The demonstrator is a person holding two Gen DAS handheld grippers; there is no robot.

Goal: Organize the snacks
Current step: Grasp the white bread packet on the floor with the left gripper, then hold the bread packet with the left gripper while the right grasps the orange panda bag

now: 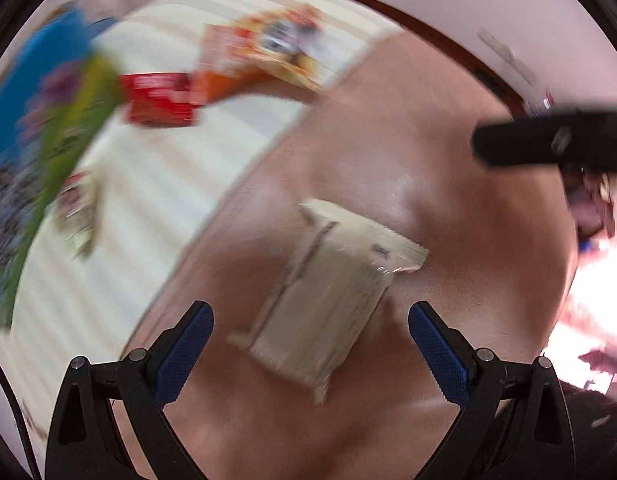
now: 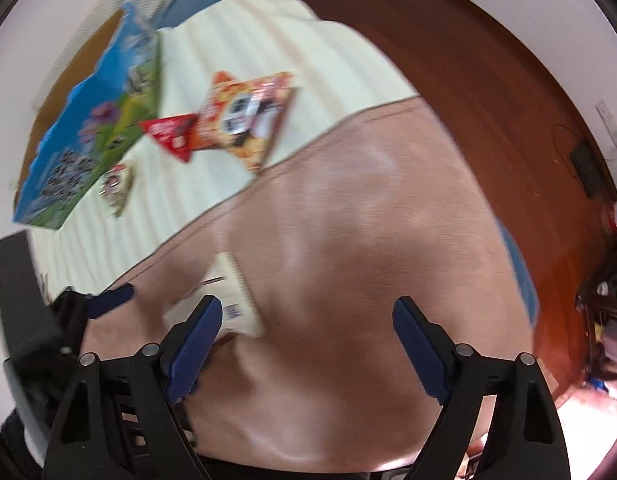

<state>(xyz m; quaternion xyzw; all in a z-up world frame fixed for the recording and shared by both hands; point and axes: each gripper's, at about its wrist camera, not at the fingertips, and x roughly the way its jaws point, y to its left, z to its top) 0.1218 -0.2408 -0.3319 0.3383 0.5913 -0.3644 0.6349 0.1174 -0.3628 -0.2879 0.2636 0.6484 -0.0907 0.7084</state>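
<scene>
The left gripper stands wide open, pointing steeply down; its two blue ribbed pads grip nothing, and the cream snack packet lies between and just beyond them on the pink cloth, not touched by either pad as far as the blur allows; the packet is a flat, oblong, crinkled foil wrapper with a serrated end seal, running from about 7 o'clock toward 1 o'clock in the left wrist view.

The right gripper is also open wide and empty, above bare pink cloth; in its view the same cream packet sits at about 9 o'clock of the jaws, partly hidden behind the left-hand pad, and the left gripper's blue tip shows further out at 9 o'clock.

Toward 11 o'clock lies a cream ribbed cloth with soft parallel ridges; on it rest an orange snack bag, glossy and roughly square, a small red packet touching its edge, a small pale wrapper, and a blue and green printed box, flat and rectangular; the dark wooden table shows smooth and polished at 1 o'clock.
</scene>
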